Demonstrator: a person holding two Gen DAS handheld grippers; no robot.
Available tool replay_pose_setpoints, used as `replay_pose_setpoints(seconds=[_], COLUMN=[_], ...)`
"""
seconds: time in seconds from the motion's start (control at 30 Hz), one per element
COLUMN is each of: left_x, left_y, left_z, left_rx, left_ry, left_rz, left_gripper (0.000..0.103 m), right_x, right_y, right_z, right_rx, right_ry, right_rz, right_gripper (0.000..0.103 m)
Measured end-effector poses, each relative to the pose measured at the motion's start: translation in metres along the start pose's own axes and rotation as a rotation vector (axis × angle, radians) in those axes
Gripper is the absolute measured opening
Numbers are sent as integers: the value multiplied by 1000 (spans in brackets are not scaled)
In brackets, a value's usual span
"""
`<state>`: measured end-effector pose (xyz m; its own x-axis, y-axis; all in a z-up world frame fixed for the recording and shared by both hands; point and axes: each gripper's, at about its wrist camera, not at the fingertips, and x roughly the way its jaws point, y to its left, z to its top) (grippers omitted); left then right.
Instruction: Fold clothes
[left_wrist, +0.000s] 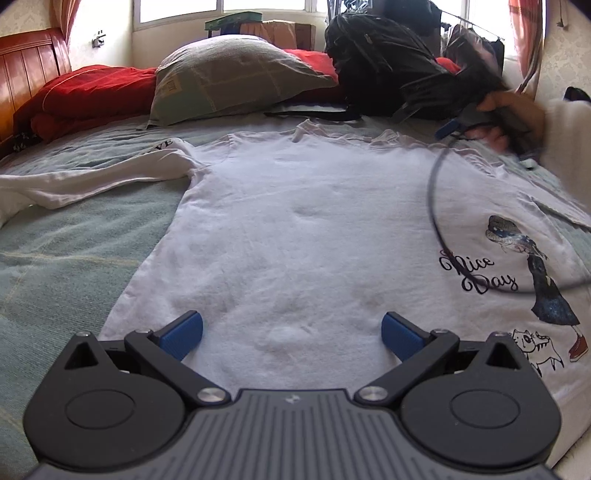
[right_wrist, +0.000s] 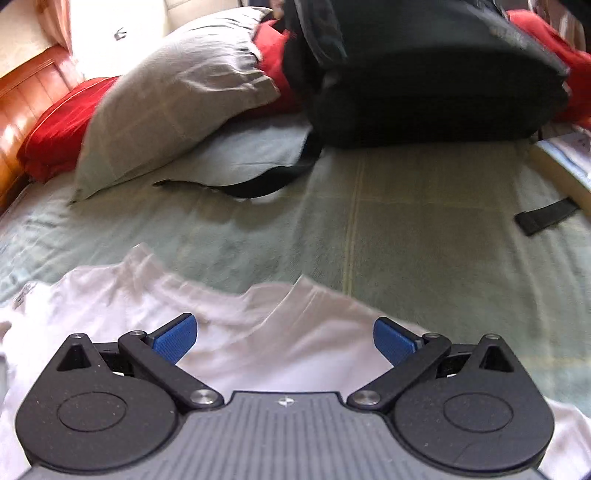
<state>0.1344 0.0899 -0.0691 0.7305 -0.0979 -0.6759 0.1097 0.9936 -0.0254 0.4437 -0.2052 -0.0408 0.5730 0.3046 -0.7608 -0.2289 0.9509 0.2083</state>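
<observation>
On the bed, the white T-shirt lies flat; left gripper and right gripper gape, seemingly empty

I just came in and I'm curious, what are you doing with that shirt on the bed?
A white shirt lies spread flat on the bed, ready for folding. The left gripper hovers open over its bottom end. The right gripper is open near the collar. Neither holds anything yet.

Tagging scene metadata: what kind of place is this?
Almost certainly a home bedroom: the white T-shirt lies spread on a bed with a green blanket, pillow and wooden headboard.
</observation>
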Motion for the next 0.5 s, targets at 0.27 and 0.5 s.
replay_pose_setpoints(seconds=[0.27, 0.5], left_x=[-16, -24], left_y=[-9, -28], left_z=[7, -8], left_rx=[68, 150], left_ry=[-23, -6], left_rz=[31, 41], left_gripper=[102, 102], right_x=[-108, -148], right_y=[41, 57], right_z=[-64, -137], right_rx=[-212, -259], right_ry=[15, 81], right_rz=[71, 121], right_gripper=[103, 103])
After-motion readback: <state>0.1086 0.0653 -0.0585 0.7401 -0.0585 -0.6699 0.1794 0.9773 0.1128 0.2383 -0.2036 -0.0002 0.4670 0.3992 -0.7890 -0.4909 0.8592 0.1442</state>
